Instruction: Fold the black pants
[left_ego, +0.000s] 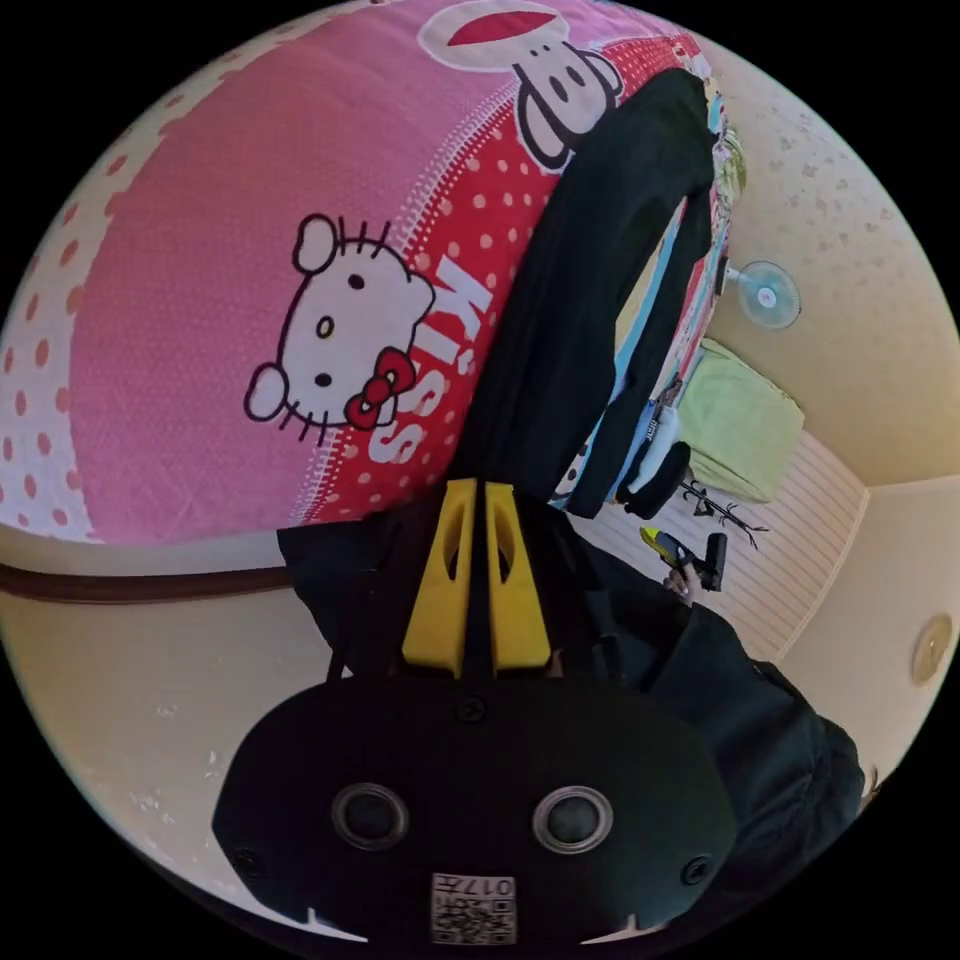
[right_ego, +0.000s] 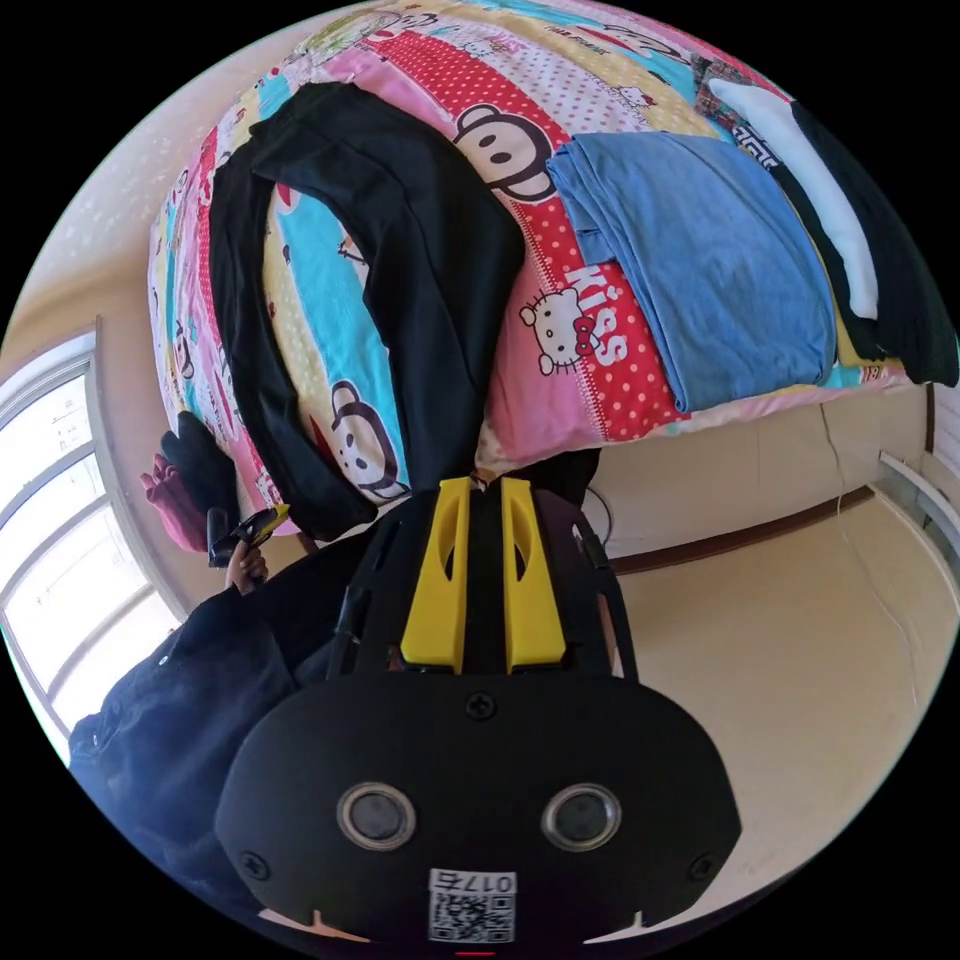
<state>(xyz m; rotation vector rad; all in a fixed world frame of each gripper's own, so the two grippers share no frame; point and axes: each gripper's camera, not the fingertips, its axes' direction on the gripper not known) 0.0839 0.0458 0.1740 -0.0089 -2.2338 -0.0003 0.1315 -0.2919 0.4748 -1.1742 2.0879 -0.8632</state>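
The black pants (right_ego: 430, 260) lie in an arch on a cartoon-print bedspread (right_ego: 570, 320), both ends hanging toward the bed's edge. In the right gripper view, my right gripper (right_ego: 485, 488) has its yellow jaws nearly together on the end of one leg. The left gripper (right_ego: 245, 532), held in a hand, sits by the other end. In the left gripper view, the pants (left_ego: 590, 270) run up from my left gripper (left_ego: 476, 488), whose jaws are pressed on the black fabric. The right gripper (left_ego: 690, 560) appears farther right.
A folded blue garment (right_ego: 700, 270) and a black-and-white one (right_ego: 850, 250) lie on the bed. The person's dark sleeve (left_ego: 760, 720) shows below. A fan (left_ego: 765, 295) and a green-covered item (left_ego: 740, 420) stand by the wall. A window (right_ego: 60, 520) is at the left.
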